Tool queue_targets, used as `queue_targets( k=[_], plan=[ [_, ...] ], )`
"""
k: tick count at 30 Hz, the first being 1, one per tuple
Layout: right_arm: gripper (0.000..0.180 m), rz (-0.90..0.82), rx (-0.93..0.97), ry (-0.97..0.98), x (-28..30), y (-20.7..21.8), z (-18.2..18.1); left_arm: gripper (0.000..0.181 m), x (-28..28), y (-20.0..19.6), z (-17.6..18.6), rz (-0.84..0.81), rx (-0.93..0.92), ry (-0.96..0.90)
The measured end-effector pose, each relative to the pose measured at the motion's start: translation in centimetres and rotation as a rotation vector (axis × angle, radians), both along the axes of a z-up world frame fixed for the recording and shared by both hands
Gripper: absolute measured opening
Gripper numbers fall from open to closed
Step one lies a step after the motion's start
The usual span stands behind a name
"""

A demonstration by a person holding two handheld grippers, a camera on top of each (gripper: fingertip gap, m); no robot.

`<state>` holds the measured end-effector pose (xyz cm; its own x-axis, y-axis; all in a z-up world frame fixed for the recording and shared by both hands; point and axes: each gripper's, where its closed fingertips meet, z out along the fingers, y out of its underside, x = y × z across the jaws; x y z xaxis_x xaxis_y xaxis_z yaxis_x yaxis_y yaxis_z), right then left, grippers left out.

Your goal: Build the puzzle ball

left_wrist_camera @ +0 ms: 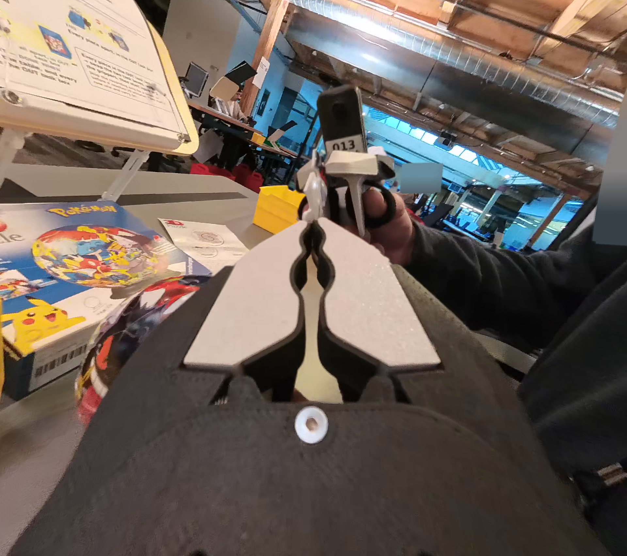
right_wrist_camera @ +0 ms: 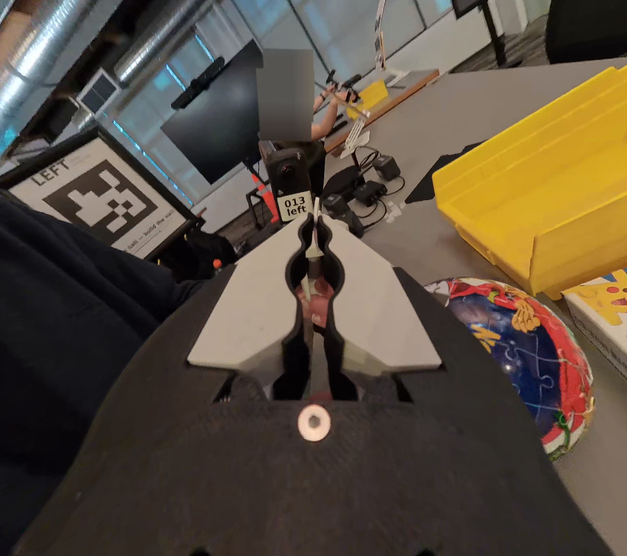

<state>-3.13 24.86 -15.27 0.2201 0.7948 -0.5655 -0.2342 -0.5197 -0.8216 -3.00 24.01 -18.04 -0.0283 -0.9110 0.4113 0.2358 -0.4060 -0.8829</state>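
Note:
My left gripper (left_wrist_camera: pixel 314 223) is shut, and its tips pinch the lower edge of a thin white puzzle piece (left_wrist_camera: pixel 314 197) seen edge-on. The right gripper (left_wrist_camera: pixel 327 182) faces it from above and grips the same piece at its upper end. In the right wrist view my right gripper (right_wrist_camera: pixel 316 218) is shut on that piece (right_wrist_camera: pixel 316 229), which runs between the pads. The partly built puzzle ball (left_wrist_camera: pixel 135 319), red and dark blue, lies on the table at lower left. It also shows at the right of the right wrist view (right_wrist_camera: pixel 519 353).
The puzzle's picture box (left_wrist_camera: pixel 68 268) and a folded instruction sheet (left_wrist_camera: pixel 203 241) lie on the grey table (left_wrist_camera: pixel 169 190). A yellow bin (right_wrist_camera: pixel 543 183) stands behind the ball. A tilted board with printed pages (left_wrist_camera: pixel 84 48) stands at upper left. A dark sleeve (left_wrist_camera: pixel 509 285) is at right. Less than 4 cm separates the two grippers' tips.

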Motion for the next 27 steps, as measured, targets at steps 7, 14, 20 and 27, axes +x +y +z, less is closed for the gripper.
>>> queue_targets(
  k=[7,14,20,27],
  plan=[
    [0.000,-0.171,0.014,0.117,0.6,-0.8,0.2,0.000,-0.4,0.4,1.2,0.017,-0.008,-0.050],
    [0.000,-0.335,-0.064,0.119,2.9,-0.1,-1.8,0.065,-2.0,3.3,-6.2,0.094,0.338,0.472],
    [0.000,-0.401,-0.148,0.106,3.5,0.4,-4.2,0.087,-1.5,4.0,-11.0,0.039,0.400,0.629],
    [0.000,-0.475,-0.213,0.096,3.9,0.5,-6.3,0.085,-0.3,3.0,-11.2,0.118,0.352,0.616]
  ],
)
